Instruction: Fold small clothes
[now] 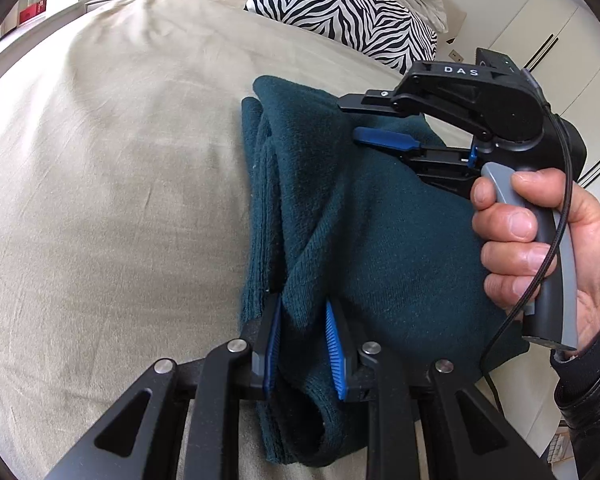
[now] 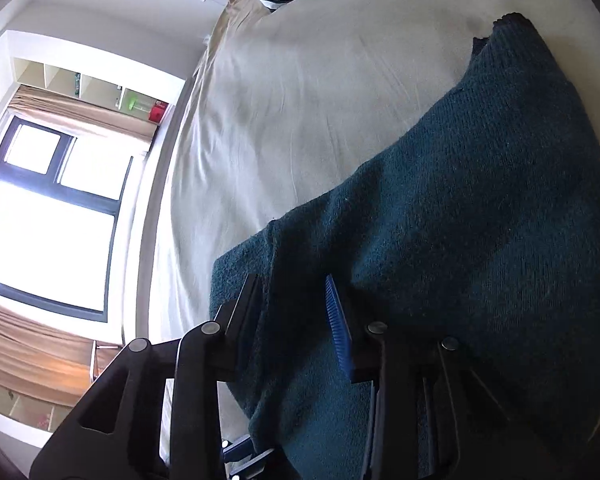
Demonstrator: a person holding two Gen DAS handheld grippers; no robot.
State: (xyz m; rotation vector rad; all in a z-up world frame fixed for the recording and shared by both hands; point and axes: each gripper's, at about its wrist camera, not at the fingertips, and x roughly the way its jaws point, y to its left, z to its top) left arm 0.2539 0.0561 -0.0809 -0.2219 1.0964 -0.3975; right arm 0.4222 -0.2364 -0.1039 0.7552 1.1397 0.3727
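Garment: a dark teal knit (image 1: 364,216) is seen bunched and partly folded on the bed (image 1: 112,184), right of centre in the left wrist view; in the right wrist view it (image 2: 480,216) fills the right half of the frame, running from the lower centre up to the upper right.

Left gripper: the left gripper (image 1: 302,344) is seen at the bottom centre of its own view, angled down toward the bed. Its blue pads are clamped on a raised ridge of the knit, with the cloth pinched between them and its ribbed edge hanging below.

Right gripper: the right gripper (image 1: 374,120) is seen from the side in the upper right of the left wrist view, its fingers pointing left over the knit. In its own view it (image 2: 296,320) sits at the bottom centre with cloth lying between the fingers; the right blue pad stands off the cloth, so the jaws are held apart.

Right hand: a hand (image 1: 540,240) is wrapped around the grey handle at the right edge of the left wrist view, fingers curled toward the camera, a black sleeve (image 1: 592,384) below it.

Background: a zebra pillow (image 1: 340,12) lies at the top of the bed; a window (image 2: 48,216) is seen at the left of the right wrist view.
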